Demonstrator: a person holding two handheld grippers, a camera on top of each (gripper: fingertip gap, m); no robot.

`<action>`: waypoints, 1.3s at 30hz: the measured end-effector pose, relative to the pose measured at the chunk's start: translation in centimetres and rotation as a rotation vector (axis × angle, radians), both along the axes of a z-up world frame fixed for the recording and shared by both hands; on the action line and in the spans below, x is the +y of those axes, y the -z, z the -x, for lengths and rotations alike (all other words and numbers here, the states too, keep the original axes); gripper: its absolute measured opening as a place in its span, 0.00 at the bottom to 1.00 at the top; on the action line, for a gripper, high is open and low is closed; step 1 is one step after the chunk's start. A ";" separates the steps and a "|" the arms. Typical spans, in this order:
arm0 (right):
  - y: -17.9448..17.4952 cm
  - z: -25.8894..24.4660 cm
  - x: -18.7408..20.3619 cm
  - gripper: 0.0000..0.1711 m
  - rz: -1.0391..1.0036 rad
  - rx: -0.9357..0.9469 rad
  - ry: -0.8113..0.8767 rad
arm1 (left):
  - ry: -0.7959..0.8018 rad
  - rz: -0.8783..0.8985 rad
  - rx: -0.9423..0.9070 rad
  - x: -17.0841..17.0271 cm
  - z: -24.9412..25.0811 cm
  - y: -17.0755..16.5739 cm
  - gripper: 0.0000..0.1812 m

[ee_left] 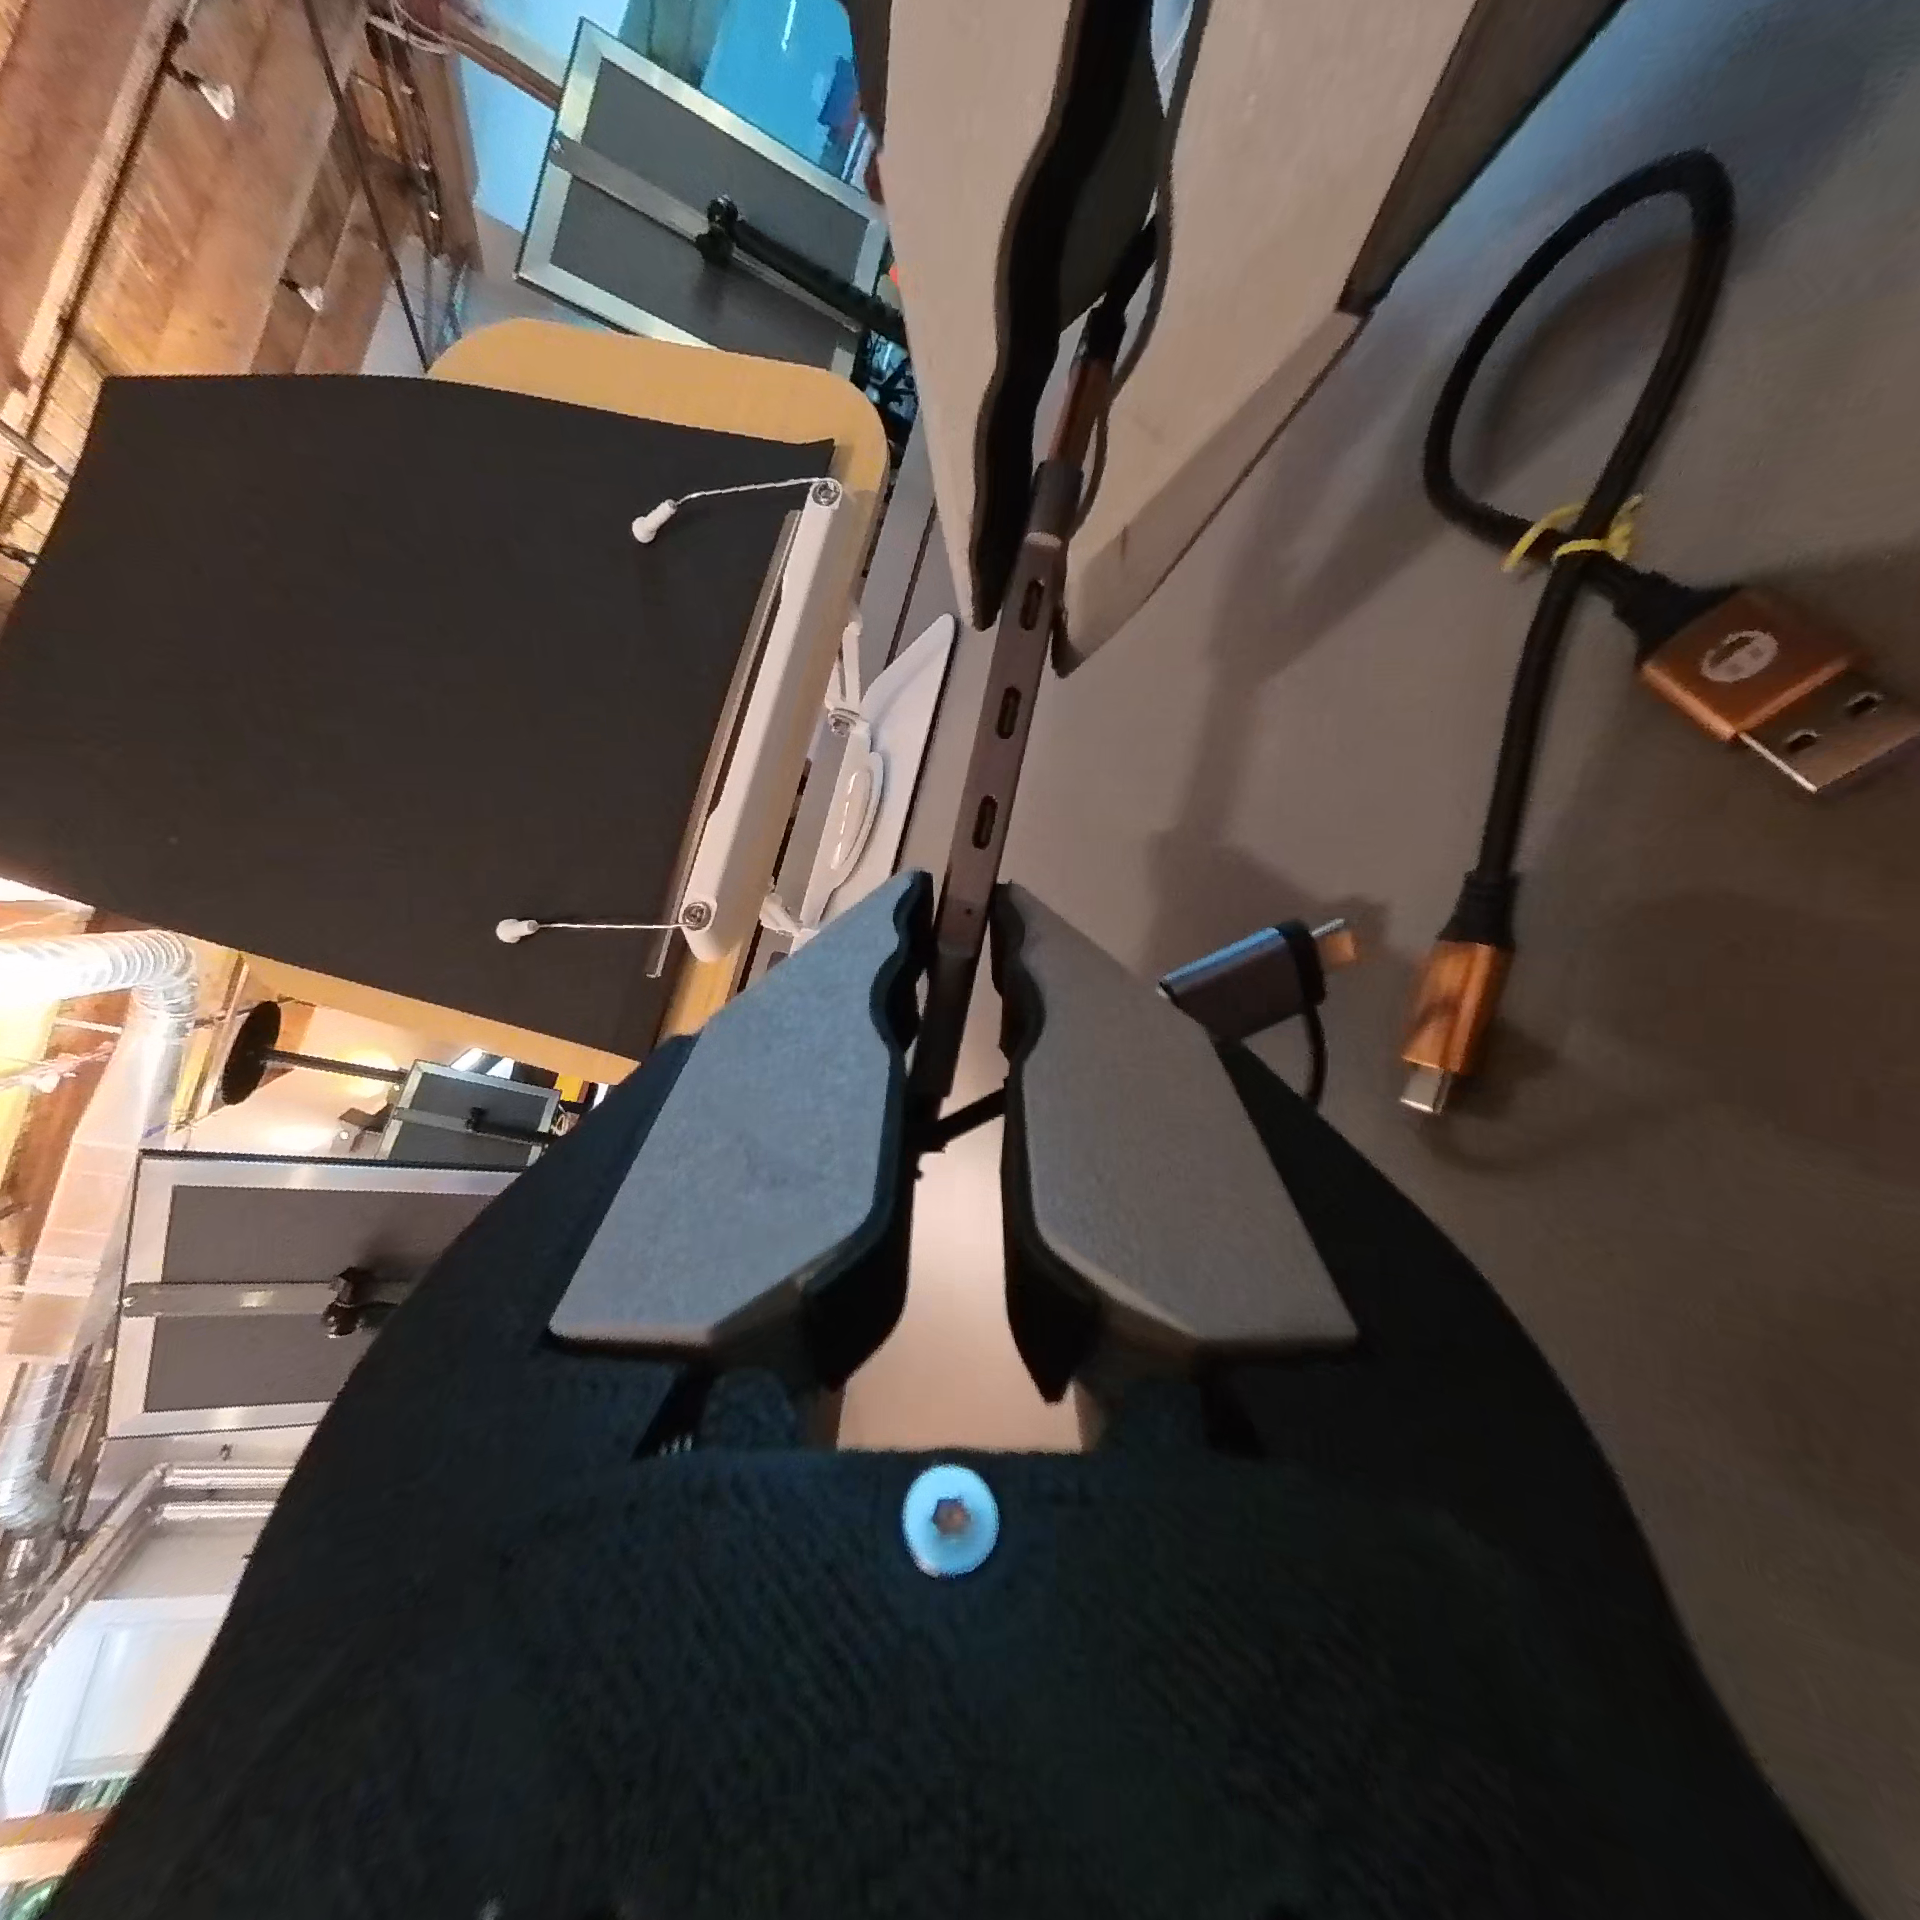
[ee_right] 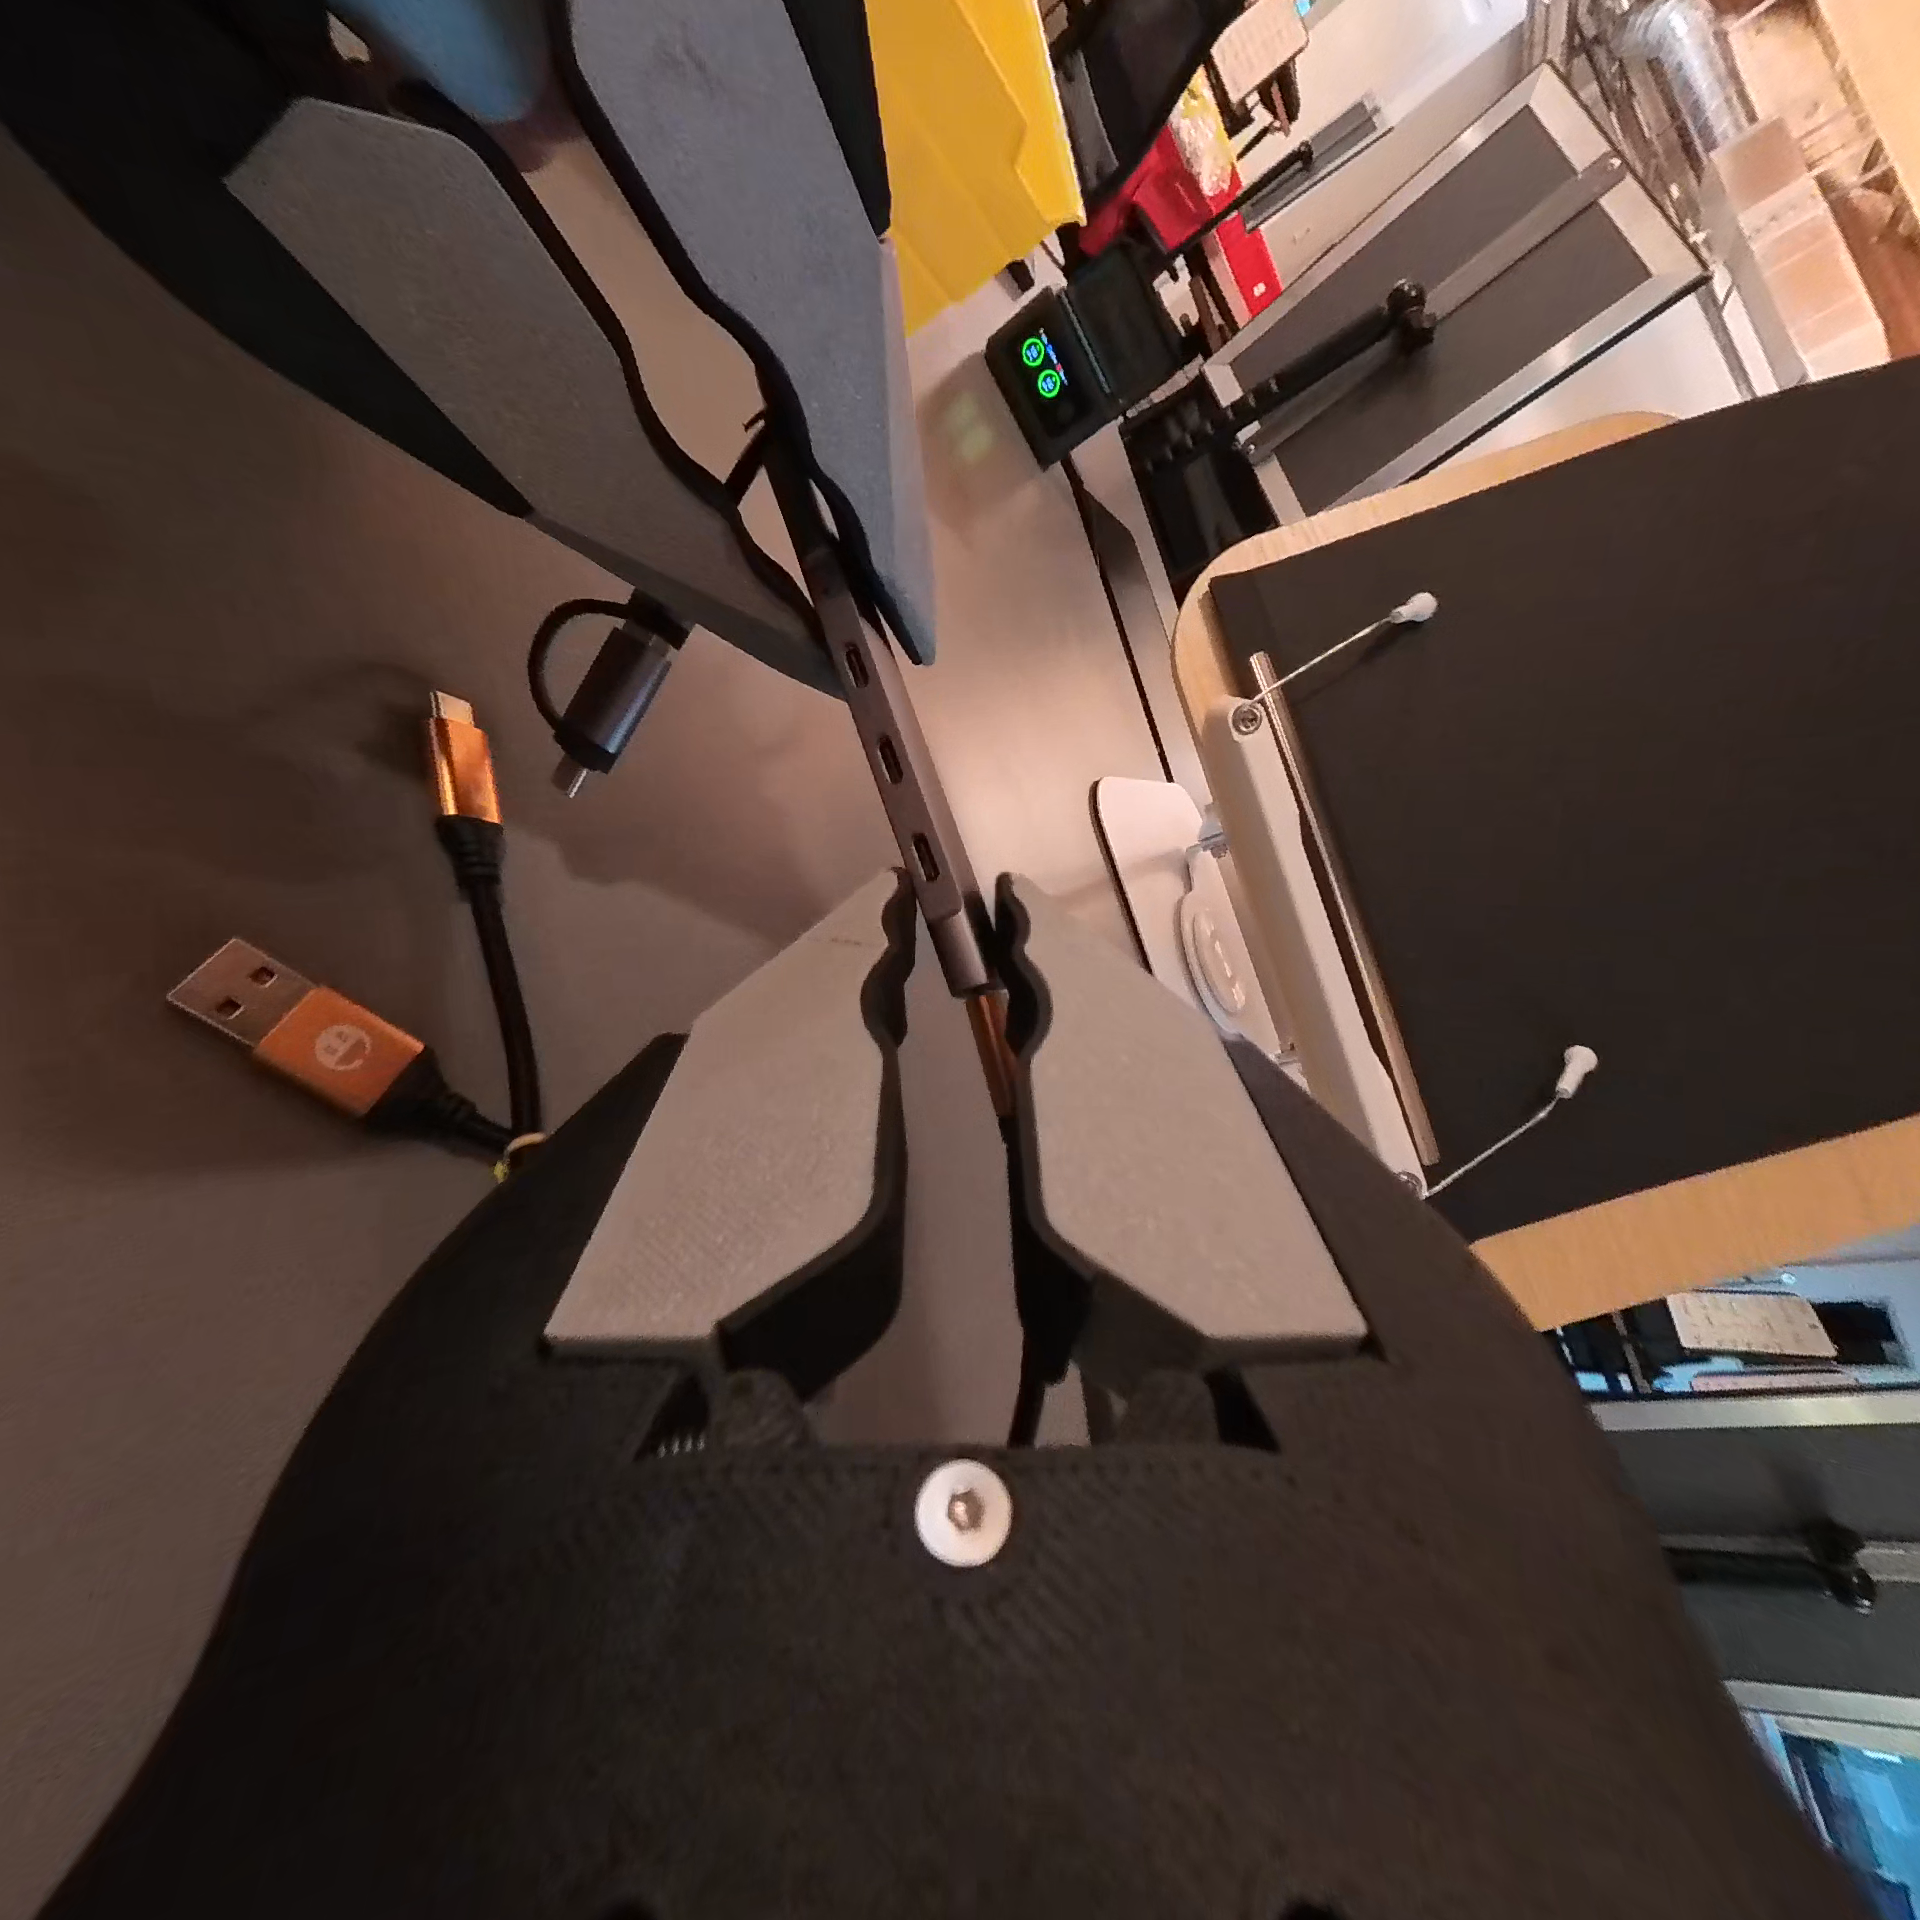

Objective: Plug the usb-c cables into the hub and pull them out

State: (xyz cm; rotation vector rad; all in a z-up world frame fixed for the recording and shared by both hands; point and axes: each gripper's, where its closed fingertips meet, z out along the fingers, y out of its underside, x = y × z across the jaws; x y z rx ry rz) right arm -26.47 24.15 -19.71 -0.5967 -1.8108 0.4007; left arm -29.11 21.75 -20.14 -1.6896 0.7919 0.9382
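Left wrist view: the left gripper (ee_left: 958,914), rolled sideways to the table (ee_left: 1558,1299), has its jaws clamped on one end of the slim grey hub (ee_left: 1003,717). The right gripper (ee_right: 951,904) faces it, jaws pinching the hub's other end and a copper plug (ee_right: 992,1049). A loose copper-ended cable (ee_right: 462,769) lies beside the jaws.

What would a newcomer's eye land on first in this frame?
The slim grey hub held on edge in mid-air, pinched at opposite ends by the left gripper and the right gripper, with three ports along its edge showing empty. Next, the copper-ended cable lying loose on the grey table beside them, its USB-C plug unplugged, near the hub's own grey plug.
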 end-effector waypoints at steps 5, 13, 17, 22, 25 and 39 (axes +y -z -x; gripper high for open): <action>0.7 0.3 1.4 0.08 -0.005 -0.026 0.067 | 0.002 0.002 0.022 0.2 -0.4 0.1 0.05; 1.6 0.2 3.2 0.04 -0.120 -0.045 0.151 | 0.062 0.020 -0.039 0.2 -1.5 0.6 0.04; 1.8 0.5 1.7 0.18 -0.100 -0.057 0.105 | -0.042 0.037 -0.023 0.6 0.0 0.9 0.05; 1.4 0.5 0.6 0.16 -0.107 -0.024 0.070 | -0.078 0.053 0.000 0.7 0.4 1.2 0.04; 1.4 0.7 1.2 0.07 -0.175 -0.015 0.113 | -0.010 0.039 0.038 0.5 -0.7 1.0 0.04; 1.4 0.3 2.6 0.03 -0.236 -0.009 0.129 | 0.046 -0.130 -0.279 -0.9 0.6 -1.7 0.30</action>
